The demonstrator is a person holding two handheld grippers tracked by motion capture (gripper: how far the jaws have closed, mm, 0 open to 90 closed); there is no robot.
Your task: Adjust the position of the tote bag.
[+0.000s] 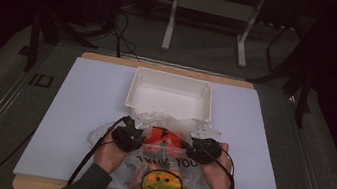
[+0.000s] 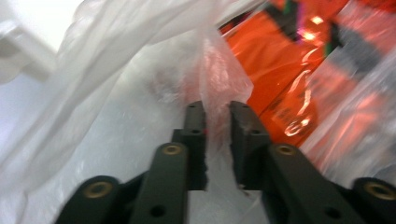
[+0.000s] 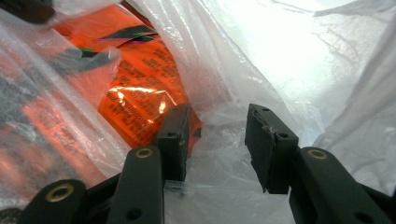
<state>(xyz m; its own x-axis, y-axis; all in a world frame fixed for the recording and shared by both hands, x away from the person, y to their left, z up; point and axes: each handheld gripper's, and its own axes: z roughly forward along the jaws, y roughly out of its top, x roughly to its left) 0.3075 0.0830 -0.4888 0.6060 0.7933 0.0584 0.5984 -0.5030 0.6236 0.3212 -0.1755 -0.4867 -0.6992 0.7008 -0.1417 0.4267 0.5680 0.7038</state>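
Plastic bag [image 1: 160,166]: thin, translucent, printed "THANK YOU" above a yellow smiley; lies at the table's [image 1: 78,111] 6 o'clock edge, mouth toward 12. Contents: orange snack packets [image 1: 164,138]. White plastic bin [image 1: 170,95]: just past the mouth, at 12 o'clock. Left tool [image 1: 130,138]: at the mouth's 9 o'clock side, jaws nearly together with a fold of bag film between them. Right tool [image 1: 202,150]: at the 3 o'clock side, jaws spread, film lying loose between them.

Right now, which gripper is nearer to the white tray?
Left, only slightly. The left gripper sits just below the white tray, near its left front corner; the right gripper lies a little lower, under its right front corner.
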